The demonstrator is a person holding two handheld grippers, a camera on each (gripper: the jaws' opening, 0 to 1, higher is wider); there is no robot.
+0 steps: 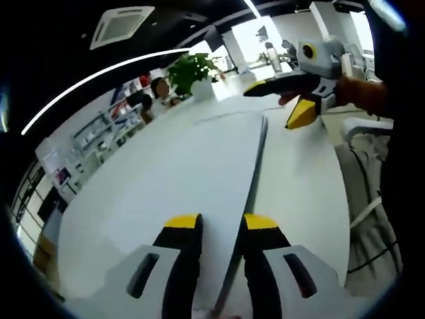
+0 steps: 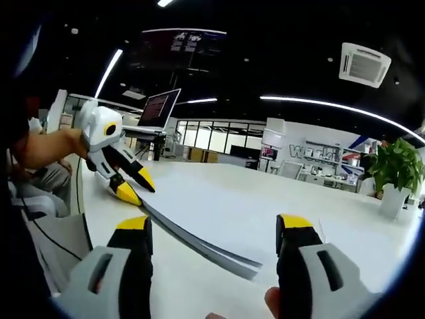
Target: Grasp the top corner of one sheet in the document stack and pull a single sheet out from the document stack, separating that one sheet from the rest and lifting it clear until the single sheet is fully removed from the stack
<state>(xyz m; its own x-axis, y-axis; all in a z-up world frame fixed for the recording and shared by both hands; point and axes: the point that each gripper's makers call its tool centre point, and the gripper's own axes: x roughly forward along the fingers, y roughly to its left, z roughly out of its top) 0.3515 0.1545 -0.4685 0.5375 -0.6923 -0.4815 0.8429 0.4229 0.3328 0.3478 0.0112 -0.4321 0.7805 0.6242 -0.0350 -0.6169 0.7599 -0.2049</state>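
**Left gripper pinching the stack's edge, right gripper spread above it**

In the left gripper view the left gripper (image 1: 221, 226) has its yellow-tipped jaws set narrow around the near edge of the document stack (image 1: 199, 166), whose dark side edge runs away between the jaws across the white tabletop (image 1: 299, 193). Whether it holds one sheet or several cannot be told. In the right gripper view the same gripper (image 2: 133, 186) grips the stack's (image 2: 252, 206) far corner near the tabletop's (image 2: 172, 279) left edge. The right gripper (image 2: 214, 229) has its jaws wide apart, holding nothing, over the stack's near corner; it also appears raised beyond the stack's far end (image 1: 282, 103). A potted plant (image 1: 194, 73) stands at the tabletop's far edge, and a laptop (image 2: 158, 109) sits behind.
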